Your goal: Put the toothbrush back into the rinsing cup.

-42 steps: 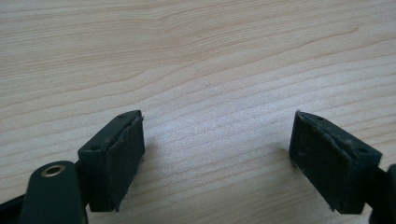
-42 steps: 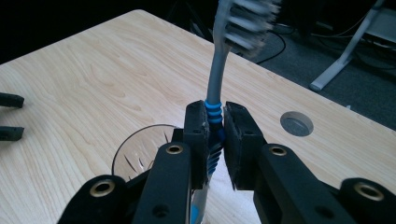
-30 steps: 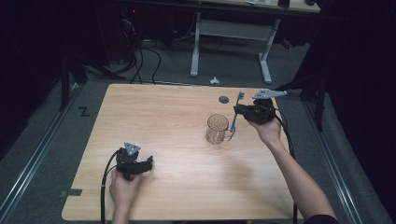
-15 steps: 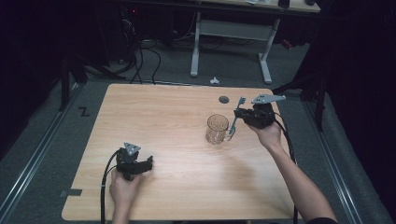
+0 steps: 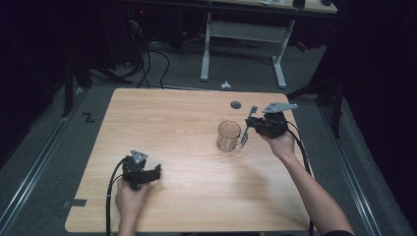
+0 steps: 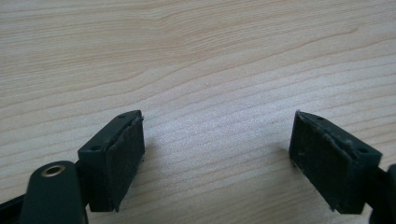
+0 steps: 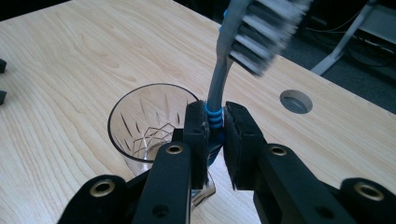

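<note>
Our right gripper (image 7: 215, 122), clamped on the toothbrush (image 7: 219, 84), tips its handle over the glass (image 7: 149, 122) just left; left gripper (image 6: 217, 154) rests agape.

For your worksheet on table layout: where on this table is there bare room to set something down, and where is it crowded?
Free: the wide wood between the left claw and the glass, and the far left. Crowded: the far right, where the right claw holds a toothbrush beside the glass, near the table's hole.
</note>
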`<state>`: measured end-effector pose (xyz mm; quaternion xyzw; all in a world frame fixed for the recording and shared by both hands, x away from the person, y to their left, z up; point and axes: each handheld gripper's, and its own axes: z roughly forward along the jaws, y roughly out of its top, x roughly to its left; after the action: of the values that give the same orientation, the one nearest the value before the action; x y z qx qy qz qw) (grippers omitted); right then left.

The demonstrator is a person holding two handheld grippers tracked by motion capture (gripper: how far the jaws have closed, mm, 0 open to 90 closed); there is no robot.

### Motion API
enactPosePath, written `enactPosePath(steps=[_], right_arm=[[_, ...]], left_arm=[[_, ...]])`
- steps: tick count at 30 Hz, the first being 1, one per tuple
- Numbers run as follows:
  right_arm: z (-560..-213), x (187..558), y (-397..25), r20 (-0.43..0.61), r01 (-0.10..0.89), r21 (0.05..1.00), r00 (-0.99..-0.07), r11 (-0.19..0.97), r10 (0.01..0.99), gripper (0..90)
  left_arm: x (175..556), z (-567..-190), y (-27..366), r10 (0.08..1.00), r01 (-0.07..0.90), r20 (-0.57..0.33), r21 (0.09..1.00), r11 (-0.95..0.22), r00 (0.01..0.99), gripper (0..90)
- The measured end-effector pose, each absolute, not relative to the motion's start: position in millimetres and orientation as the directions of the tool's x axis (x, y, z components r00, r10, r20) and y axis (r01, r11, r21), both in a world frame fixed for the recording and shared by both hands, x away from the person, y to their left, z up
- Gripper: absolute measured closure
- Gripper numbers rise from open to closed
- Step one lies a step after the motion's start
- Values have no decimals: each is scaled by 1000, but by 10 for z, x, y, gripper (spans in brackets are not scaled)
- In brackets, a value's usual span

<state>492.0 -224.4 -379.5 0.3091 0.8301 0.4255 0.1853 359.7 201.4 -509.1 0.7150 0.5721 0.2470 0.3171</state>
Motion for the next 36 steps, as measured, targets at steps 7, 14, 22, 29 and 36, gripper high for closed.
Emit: enactPosePath(steps=[7,14,22,29,36], right_arm=[[-3828,4921,-2228,-52,357,815,-740,457,670,800],[-3883,4934,-2213,-55,363,806,-740,467,670,799],[-3919,4940,-2204,-53,369,802,-740,470,671,799],[-3963,4949,-2195,-42,381,796,-740,469,672,799],[-3987,4954,-2187,-40,384,794,-741,472,670,799]], left_arm=[[3597,-5091,2014,975,661,-10,736,-144,223,186],[3597,-5091,2014,975,661,-10,736,-144,224,186],[3597,-5091,2013,975,661,-10,736,-144,223,186],[3597,-5091,2014,975,661,-10,736,-144,224,186],[3597,-5091,2013,975,661,-9,737,-144,223,186]])
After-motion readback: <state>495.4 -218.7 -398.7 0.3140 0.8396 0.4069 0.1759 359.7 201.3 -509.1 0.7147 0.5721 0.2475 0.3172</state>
